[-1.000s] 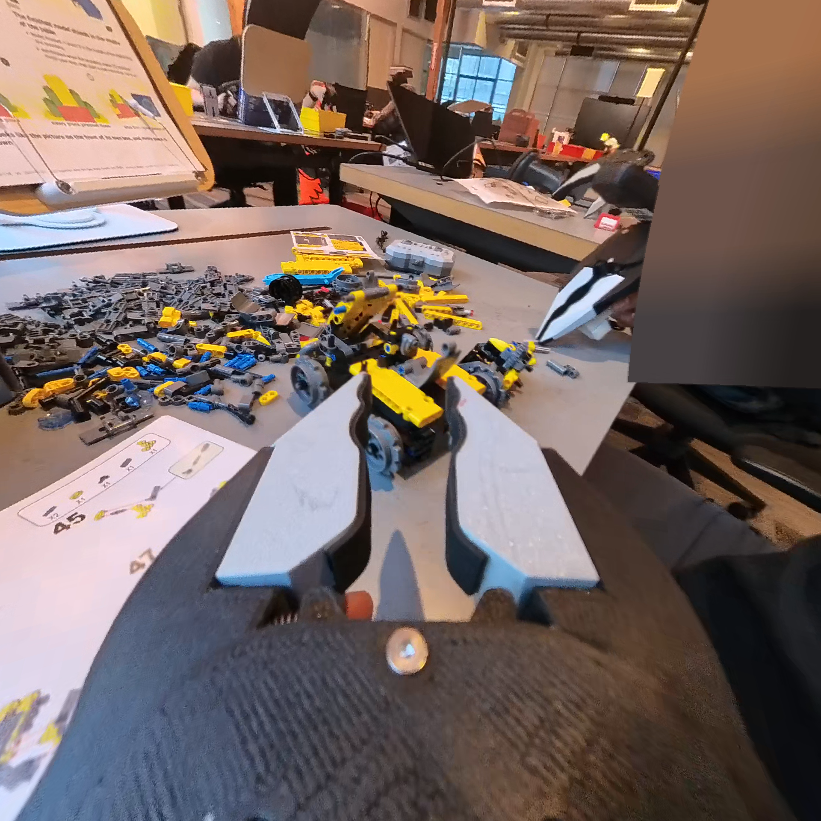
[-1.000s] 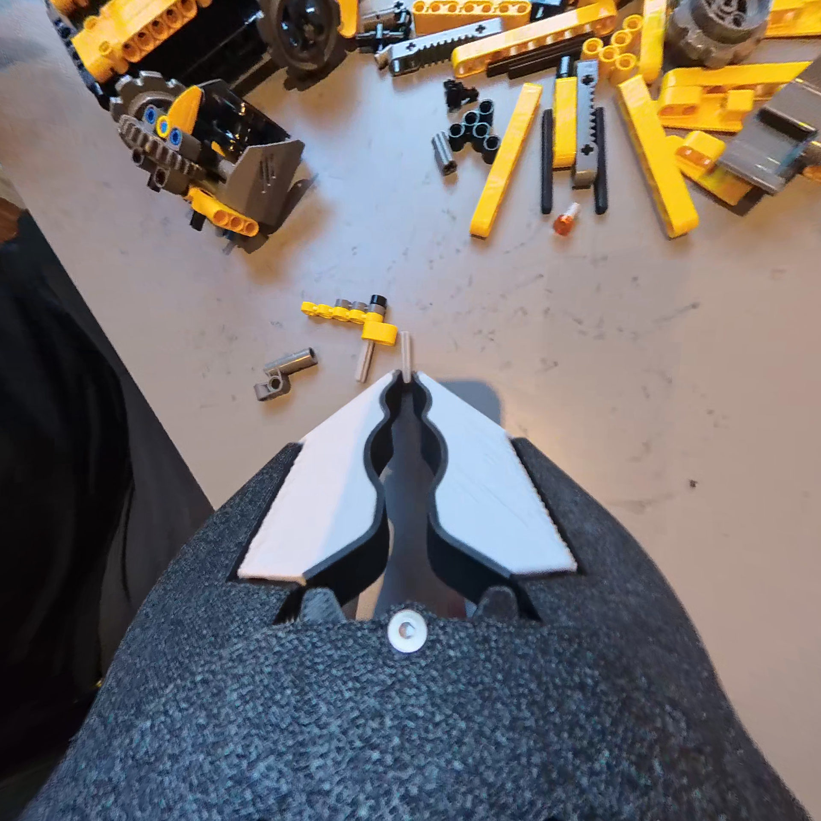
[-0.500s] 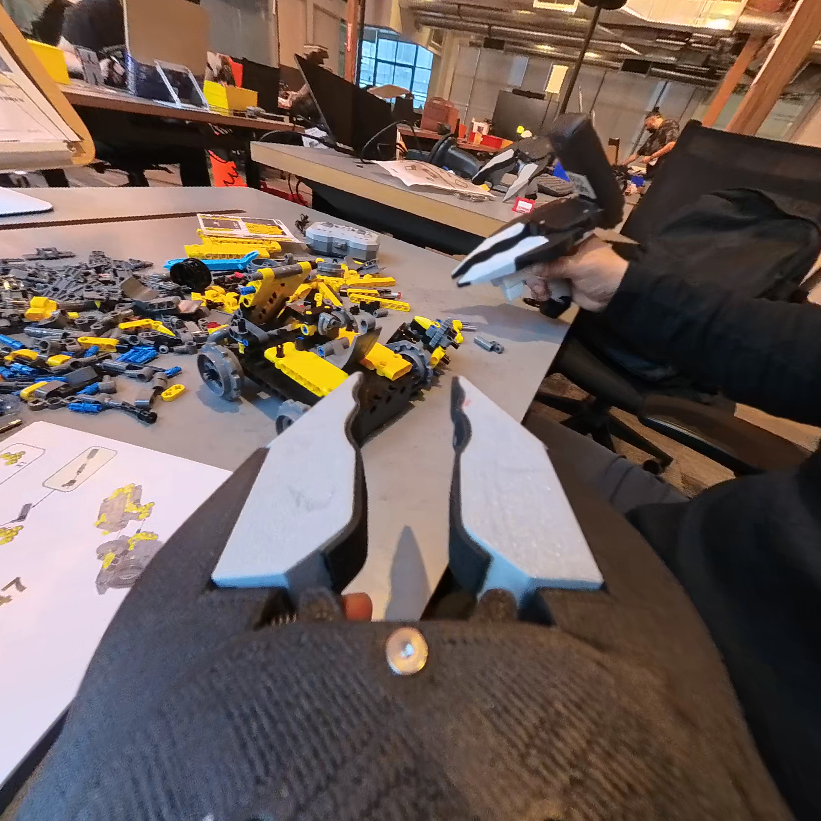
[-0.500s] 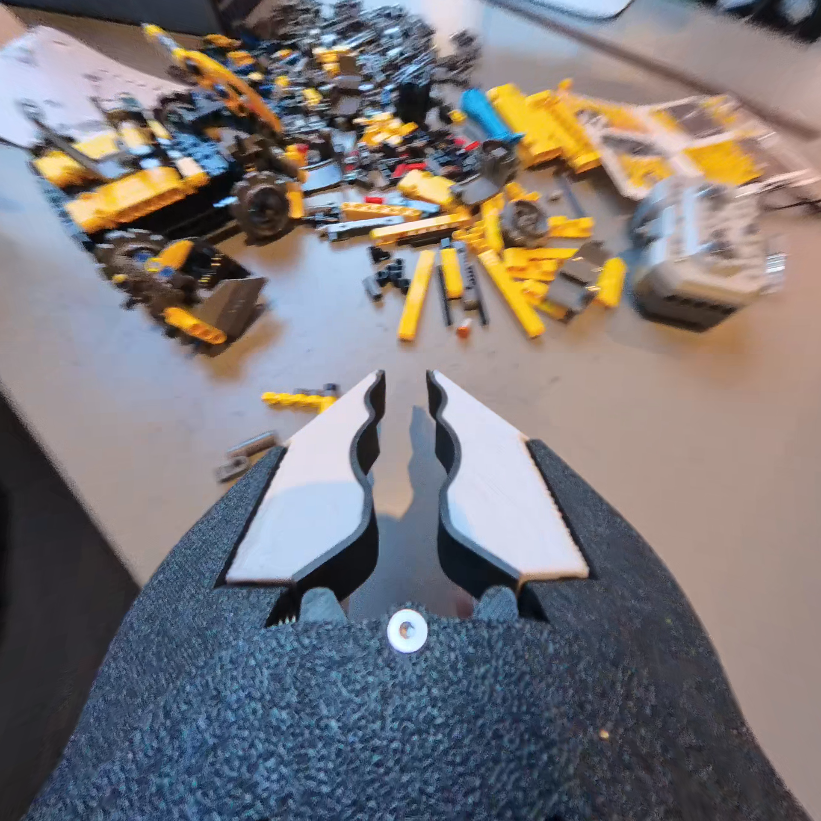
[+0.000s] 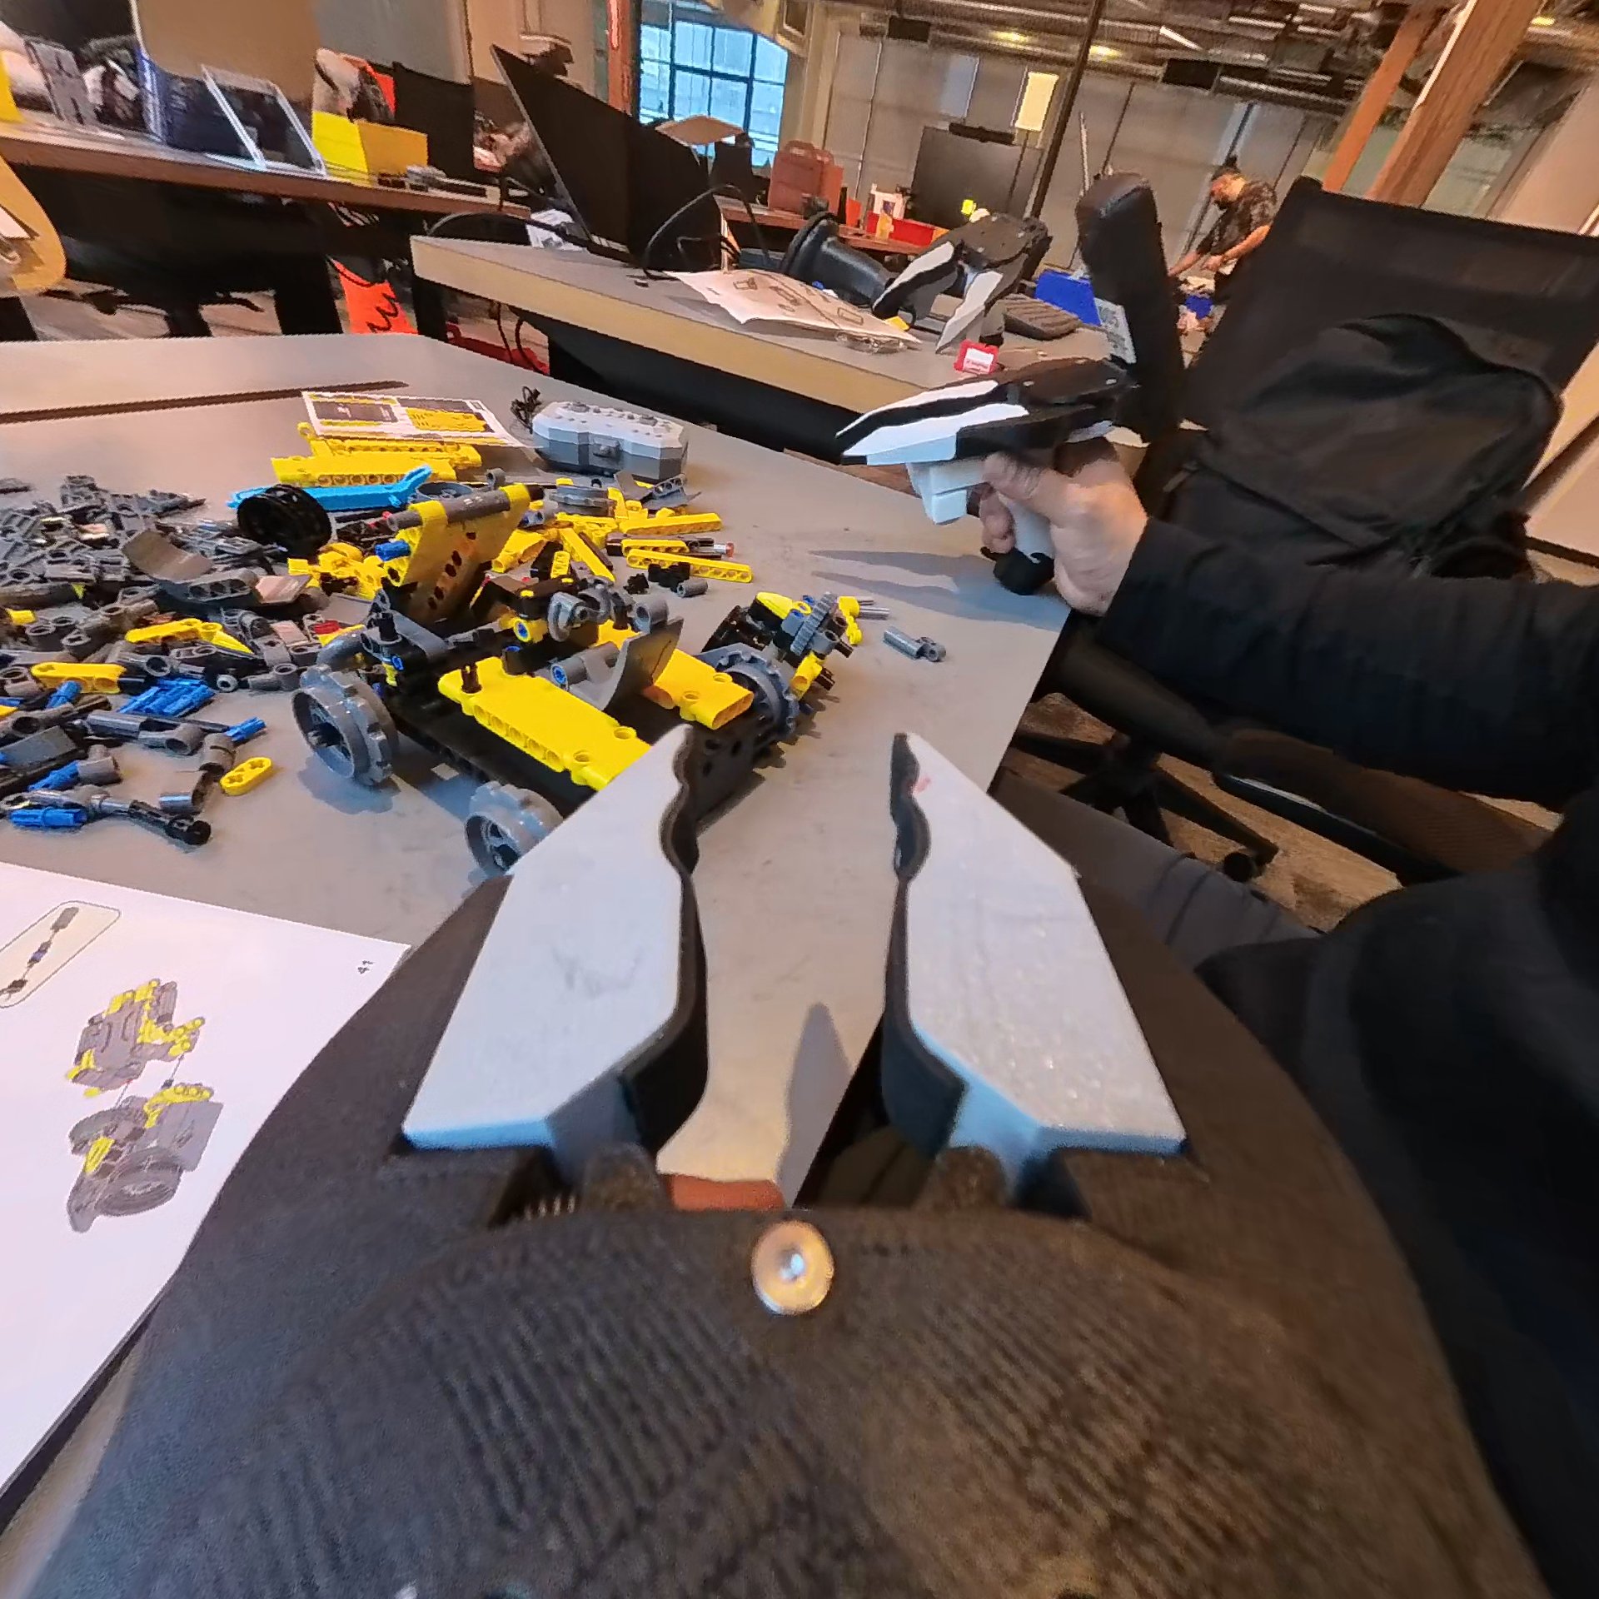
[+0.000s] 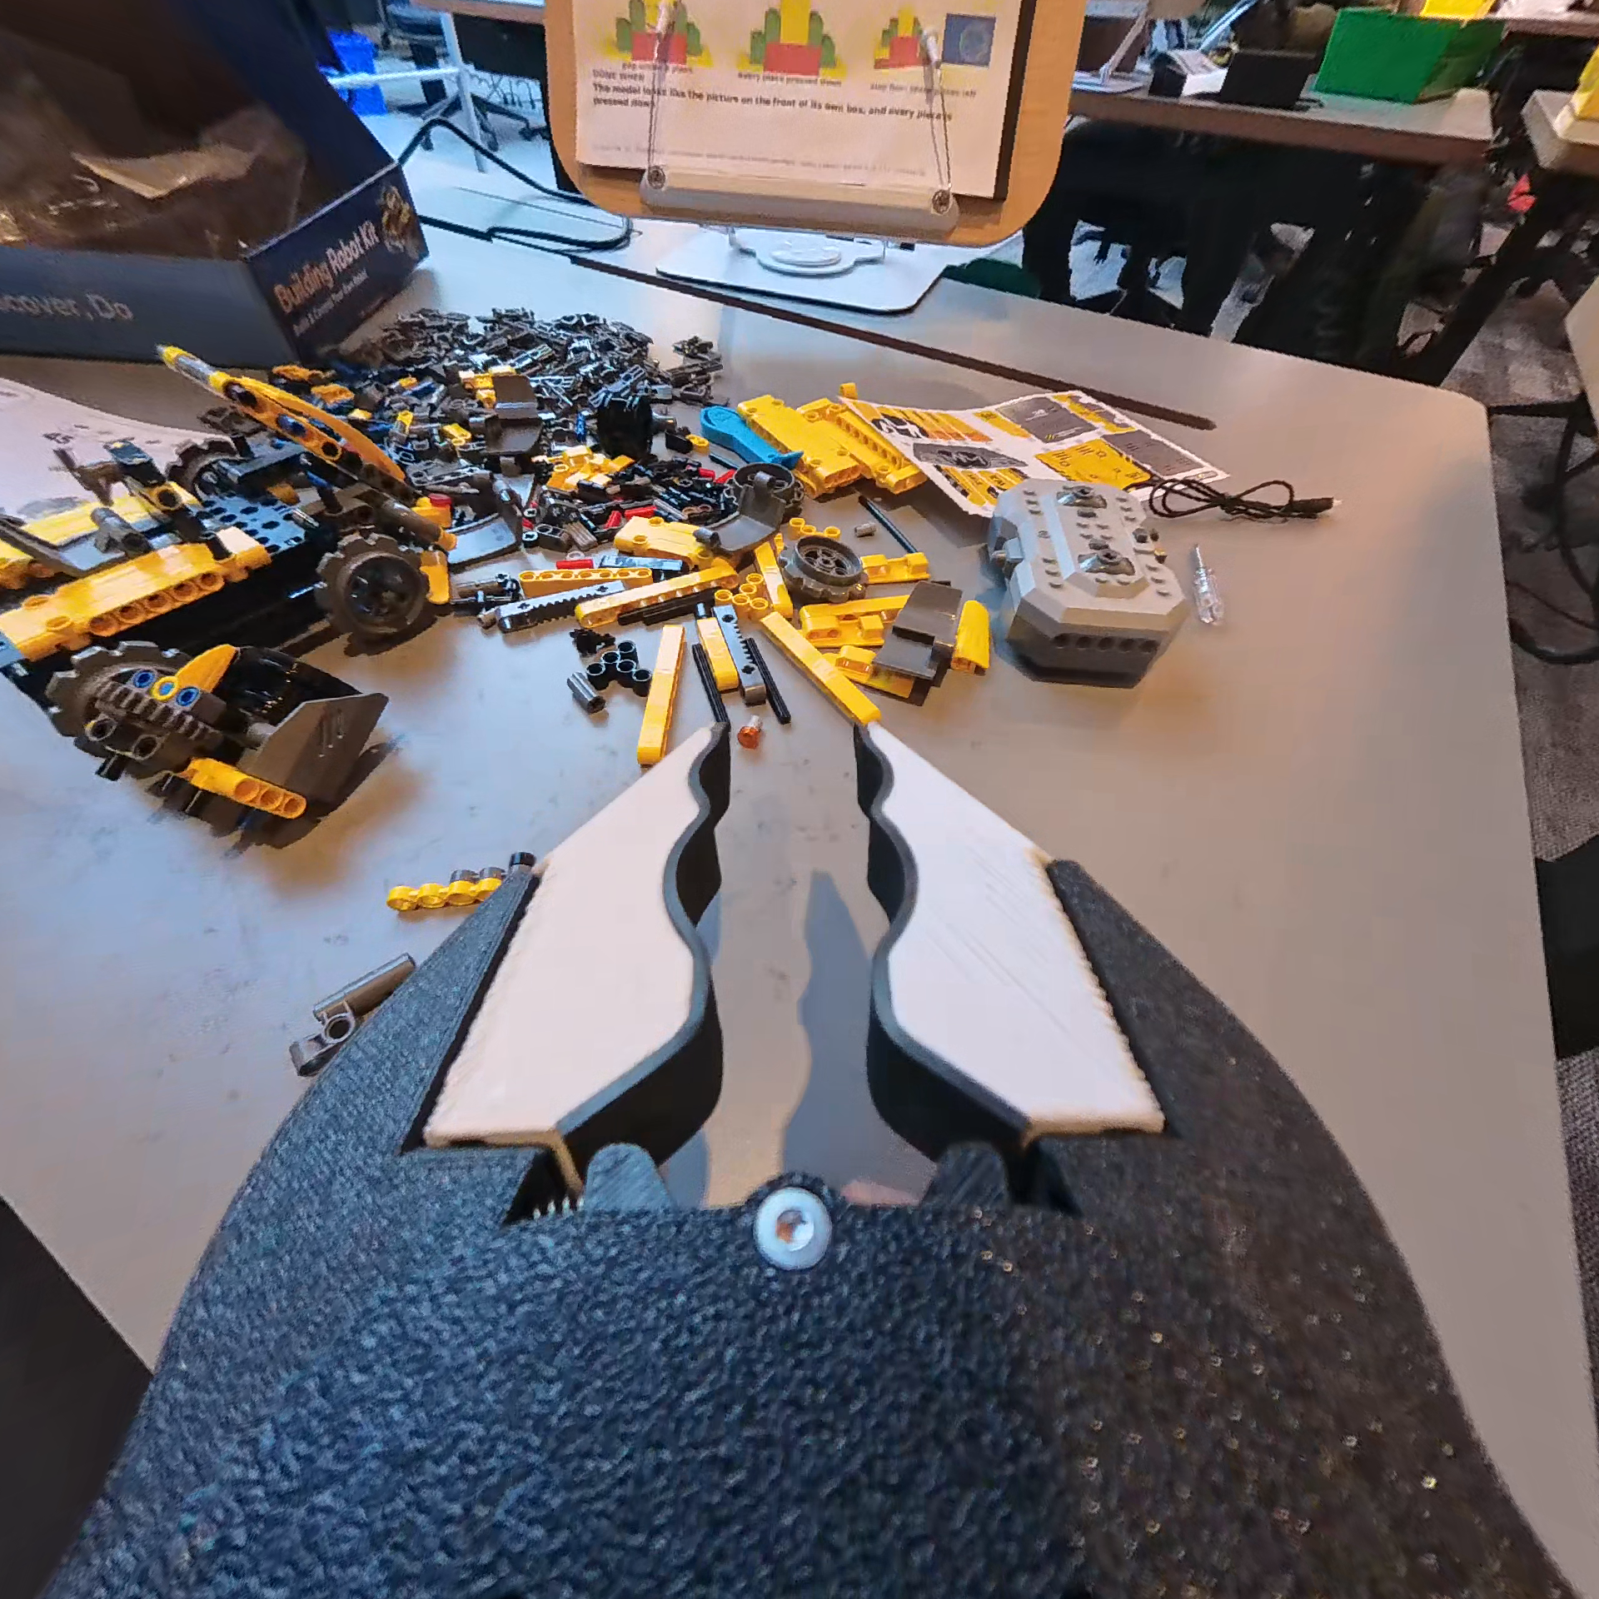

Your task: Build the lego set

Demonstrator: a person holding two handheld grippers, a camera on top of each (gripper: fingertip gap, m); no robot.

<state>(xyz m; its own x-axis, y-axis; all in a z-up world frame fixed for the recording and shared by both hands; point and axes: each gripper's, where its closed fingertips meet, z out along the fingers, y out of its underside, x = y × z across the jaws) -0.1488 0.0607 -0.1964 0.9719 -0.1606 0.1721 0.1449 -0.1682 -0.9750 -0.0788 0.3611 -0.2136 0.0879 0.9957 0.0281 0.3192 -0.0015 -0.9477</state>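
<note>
Both my grippers hang empty over the table [image 6: 1211, 865].
Left gripper [image 5: 789, 761] gapes beside the yellow model [image 5: 554, 692]; right gripper [image 6: 792, 744] gapes near an orange pin [image 6: 749, 735].

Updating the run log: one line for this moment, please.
left gripper: open, empty, by yellow vehicle model | right gripper: open, empty, above table | nearest right: orange pin
</note>
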